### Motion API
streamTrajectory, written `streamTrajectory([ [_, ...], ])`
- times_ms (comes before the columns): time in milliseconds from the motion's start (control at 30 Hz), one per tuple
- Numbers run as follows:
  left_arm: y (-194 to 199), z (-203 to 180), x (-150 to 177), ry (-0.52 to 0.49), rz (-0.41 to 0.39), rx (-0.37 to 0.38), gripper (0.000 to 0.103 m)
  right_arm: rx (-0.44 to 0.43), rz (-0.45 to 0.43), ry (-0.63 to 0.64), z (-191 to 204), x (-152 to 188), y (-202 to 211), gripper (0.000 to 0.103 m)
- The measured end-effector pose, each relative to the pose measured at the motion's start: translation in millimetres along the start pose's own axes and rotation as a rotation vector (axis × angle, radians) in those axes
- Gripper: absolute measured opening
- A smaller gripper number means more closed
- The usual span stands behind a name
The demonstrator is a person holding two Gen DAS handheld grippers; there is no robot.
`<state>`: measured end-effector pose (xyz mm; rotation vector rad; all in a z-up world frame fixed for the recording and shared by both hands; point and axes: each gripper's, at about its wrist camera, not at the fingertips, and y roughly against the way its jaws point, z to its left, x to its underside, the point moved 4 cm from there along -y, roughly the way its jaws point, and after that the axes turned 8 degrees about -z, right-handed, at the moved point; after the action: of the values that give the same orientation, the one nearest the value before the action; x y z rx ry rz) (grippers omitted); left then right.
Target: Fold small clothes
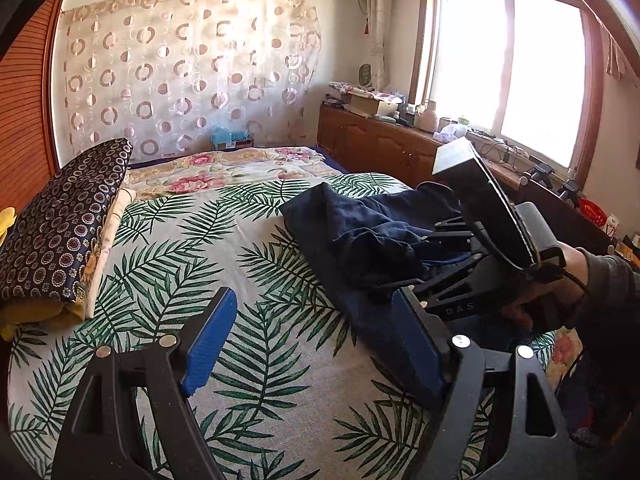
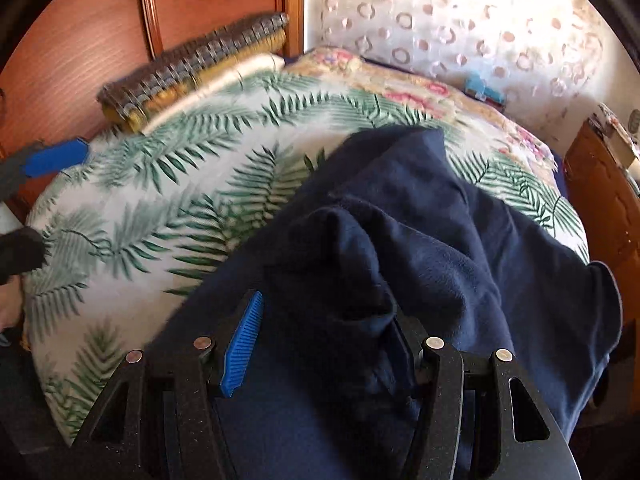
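Blue ribbed pads (image 1: 208,344) of the left gripper (image 1: 316,344) stand wide apart over the palm-leaf bedspread (image 1: 192,240), nothing between them, released. Just beyond its right-hand pad, the navy garment (image 1: 360,232) lies rumpled on the right half of the bed, touching that pad's edge. In the right wrist view, the right gripper (image 2: 324,344) sits over the same navy garment (image 2: 460,240); a raised fold of cloth fills the gap between its 2 fingers and hides the right-hand pad. I cannot tell whether the pads press it. A hand (image 1: 560,280) carries that gripper. Dark patterned bedding (image 1: 56,228) is stacked at the headboard (image 2: 92,28), well apart from the garment.
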<state>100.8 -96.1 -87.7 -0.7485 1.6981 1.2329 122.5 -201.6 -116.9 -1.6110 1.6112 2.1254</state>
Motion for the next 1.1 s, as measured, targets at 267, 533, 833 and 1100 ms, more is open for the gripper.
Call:
streamTrajectory([
  [267,-1.0,-1.3,3.4,0.004,0.007,0.008,0.081,-0.003,-0.127,-0.135,-30.0,-13.1,17.0,0.008],
  [533,-3.4,-5.1,2.4,-0.001,0.013,0.018,0.081,0.132,-0.276,-0.201,-78.6,-36.4,73.3,0.007],
  [833,-5.7,-5.1,4.2,0.003,0.028,0.023,0.081,0.369,-0.290,-0.403,-156.4,-38.7,94.0,0.008],
  [1100,-11.0,-10.8,4.3,-0.011,0.050,0.035,0.081,0.350,-0.233,-0.358,-131.7,-24.4,82.6,0.026],
])
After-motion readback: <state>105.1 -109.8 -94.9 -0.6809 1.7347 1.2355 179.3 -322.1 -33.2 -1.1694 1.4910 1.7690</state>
